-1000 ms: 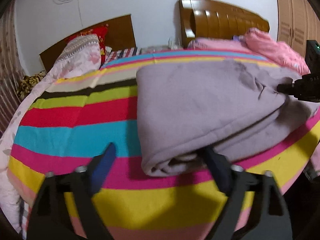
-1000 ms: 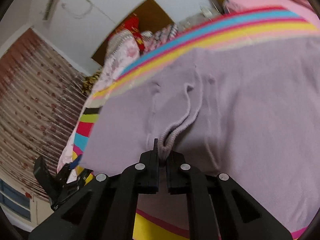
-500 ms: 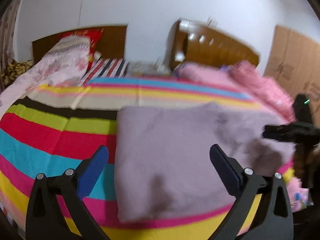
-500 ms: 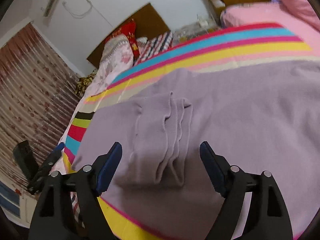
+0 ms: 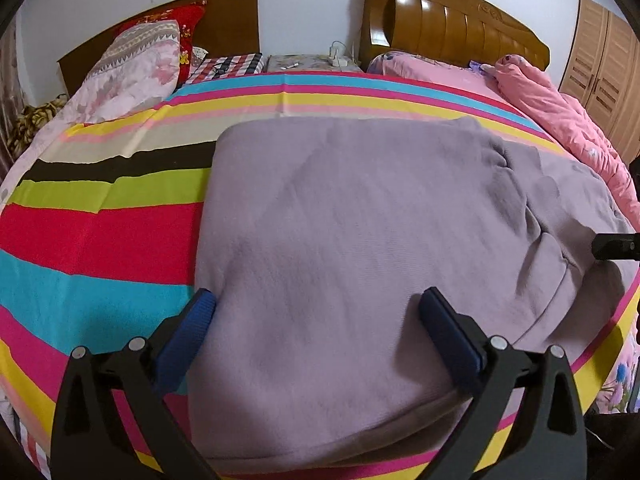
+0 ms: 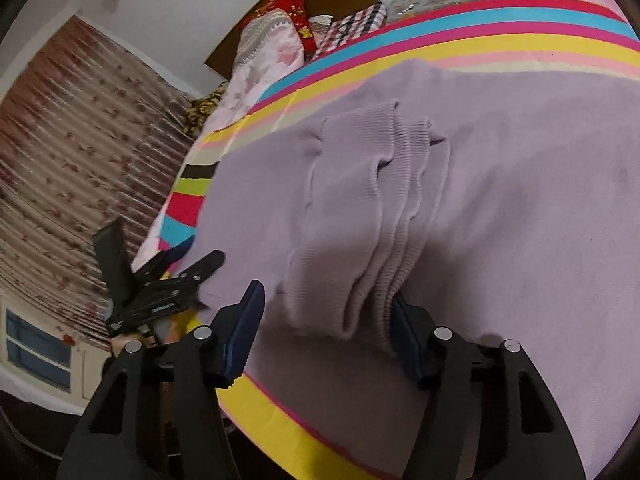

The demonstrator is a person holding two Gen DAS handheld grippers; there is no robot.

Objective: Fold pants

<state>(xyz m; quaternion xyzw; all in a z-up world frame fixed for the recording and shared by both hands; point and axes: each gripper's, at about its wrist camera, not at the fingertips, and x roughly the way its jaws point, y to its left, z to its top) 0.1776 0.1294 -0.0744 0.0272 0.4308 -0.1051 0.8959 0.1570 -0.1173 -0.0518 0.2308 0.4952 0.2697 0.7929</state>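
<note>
The lilac pants (image 5: 360,240) lie folded on the striped bedspread (image 5: 100,240). My left gripper (image 5: 316,320) is open, low over the folded edge near the front, with its blue pads either side of the cloth. In the right wrist view the pants (image 6: 500,200) show their ribbed cuffs (image 6: 400,208) lying on top. My right gripper (image 6: 324,328) is open and astride the near end of the cuffs. The left gripper (image 6: 160,280) shows there at the left, and the tip of the right gripper (image 5: 616,246) shows in the left wrist view.
A patterned pillow (image 5: 132,76) and red cushion (image 5: 180,20) lie at the bed's head. A pink quilt (image 5: 560,120) is heaped at the right. A wooden headboard (image 5: 452,28) and wardrobe (image 5: 604,68) stand behind. A curtain (image 6: 72,168) hangs left.
My right gripper was shut on the cuffs a second ago; it has let go and opened. My left gripper stayed open and has come down closer over the folded edge.
</note>
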